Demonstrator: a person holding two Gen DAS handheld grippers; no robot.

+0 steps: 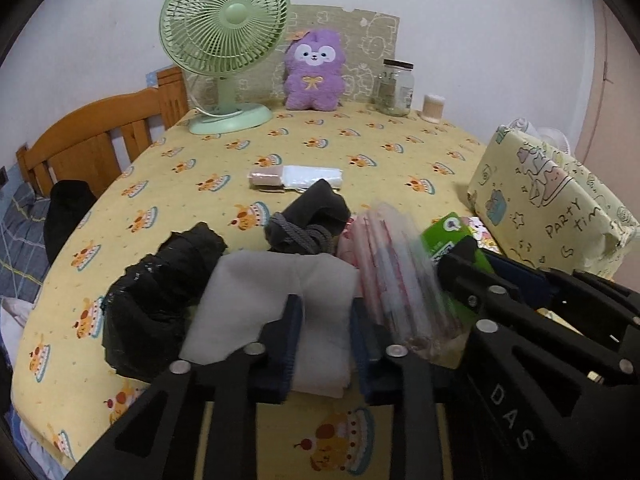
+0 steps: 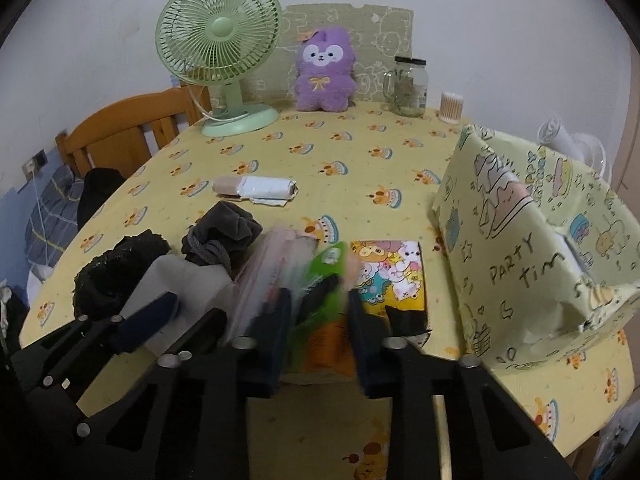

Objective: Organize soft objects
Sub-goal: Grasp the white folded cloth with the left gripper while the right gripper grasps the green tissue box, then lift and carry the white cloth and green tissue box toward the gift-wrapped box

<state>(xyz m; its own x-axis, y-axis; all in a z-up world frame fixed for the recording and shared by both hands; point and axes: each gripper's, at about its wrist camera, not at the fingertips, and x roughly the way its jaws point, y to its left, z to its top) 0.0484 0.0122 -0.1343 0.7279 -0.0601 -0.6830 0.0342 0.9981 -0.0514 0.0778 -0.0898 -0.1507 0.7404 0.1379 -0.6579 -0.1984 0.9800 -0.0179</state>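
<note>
We held both tools low over the near edge of the counter, which was covered in a yellow cloth printed with little cakes. Our left claw had its two blue-padded fingers apart, straddling a folded pale grey cloth that lay at the near edge; the pads flanked the cloth, but we could not tell whether they touched it. Just left of that cloth sat a crumpled black lacy fabric, and just behind it a dark grey bundle with a knotted cord. To its right stood a blurred clear plastic pack with pink and red stripes. Our right claw had its fingers spread around a green and orange soft packet, which was blurred, so contact was unclear. Beside it on the right lay a flat packet printed with cartoon animals, and beyond that a large box wrapped in pale yellow party paper stood near the right edge. Toward the middle of the counter lay a rolled white plastic bag with a beige end. Along the far edge stood a pale green desk fan, a purple plush toy with a yellow bow, a clear glass jar with a dark lid and a small tub of cotton swabs.
</note>
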